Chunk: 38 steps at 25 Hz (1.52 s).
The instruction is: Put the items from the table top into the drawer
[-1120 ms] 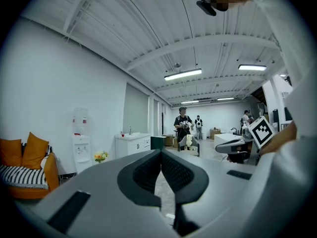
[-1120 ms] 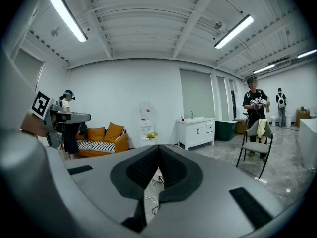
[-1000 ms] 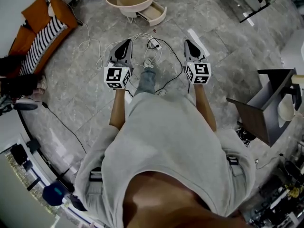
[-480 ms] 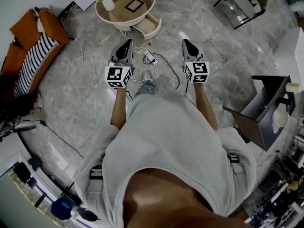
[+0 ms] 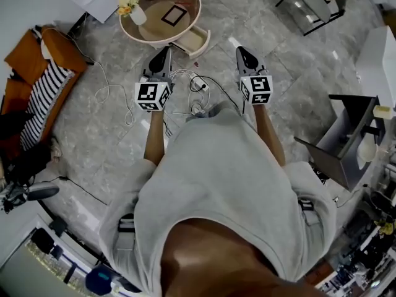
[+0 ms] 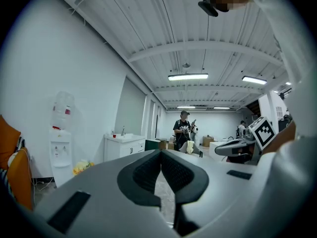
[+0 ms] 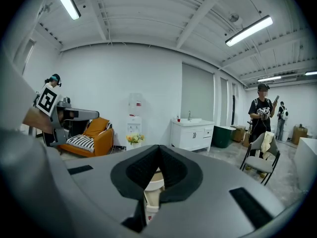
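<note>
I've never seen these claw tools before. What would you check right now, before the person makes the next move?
1. Drawer open: ok, it is pulled out of the round table.
2. Left claw free: ok, shut with nothing in it.
3. Right claw free: ok, shut with nothing in it.
4. Claws ready to grab: not ok, both must open first.
5. Items waiting on the tabletop: ok, a flower vase and a dark-framed square are there.
6. Walking path: not ok, cables lie on the floor between the person and the table.
</note>
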### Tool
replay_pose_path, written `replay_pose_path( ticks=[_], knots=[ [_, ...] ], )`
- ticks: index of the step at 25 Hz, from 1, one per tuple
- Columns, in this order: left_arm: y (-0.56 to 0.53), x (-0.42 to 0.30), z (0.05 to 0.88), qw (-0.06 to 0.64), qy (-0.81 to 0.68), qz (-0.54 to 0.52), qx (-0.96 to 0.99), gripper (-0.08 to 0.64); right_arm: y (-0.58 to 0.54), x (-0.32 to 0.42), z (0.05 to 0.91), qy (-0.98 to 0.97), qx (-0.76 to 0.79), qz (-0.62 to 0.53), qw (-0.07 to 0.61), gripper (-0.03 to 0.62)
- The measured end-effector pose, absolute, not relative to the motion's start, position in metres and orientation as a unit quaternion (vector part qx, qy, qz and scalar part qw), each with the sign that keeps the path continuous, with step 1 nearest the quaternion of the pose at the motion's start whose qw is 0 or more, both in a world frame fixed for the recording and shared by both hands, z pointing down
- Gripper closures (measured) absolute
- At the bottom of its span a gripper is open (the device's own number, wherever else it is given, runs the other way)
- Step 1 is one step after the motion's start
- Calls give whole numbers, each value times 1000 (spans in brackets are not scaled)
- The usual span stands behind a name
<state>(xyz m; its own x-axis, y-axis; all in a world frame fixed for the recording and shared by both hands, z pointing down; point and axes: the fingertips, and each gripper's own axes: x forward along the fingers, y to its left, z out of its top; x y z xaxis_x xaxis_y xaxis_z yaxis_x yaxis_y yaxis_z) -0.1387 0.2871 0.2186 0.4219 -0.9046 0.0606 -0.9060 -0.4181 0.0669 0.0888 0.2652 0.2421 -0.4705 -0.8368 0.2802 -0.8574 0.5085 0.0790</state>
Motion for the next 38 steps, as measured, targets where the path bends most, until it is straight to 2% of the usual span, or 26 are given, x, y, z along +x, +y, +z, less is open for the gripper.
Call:
replay_pose_path(
  ticks=[14, 33, 38],
  knots=[
    [226, -137, 241, 63, -533, 27, 843, 545, 204, 84, 273, -858, 486, 65, 151, 569],
    [30, -79, 262, 100, -562, 78, 818, 545, -2, 122, 309, -884, 426, 116, 150, 569],
    [1, -81, 283, 116, -575, 102, 803, 545, -38, 111, 332, -896, 393, 128, 164, 569]
  ],
)
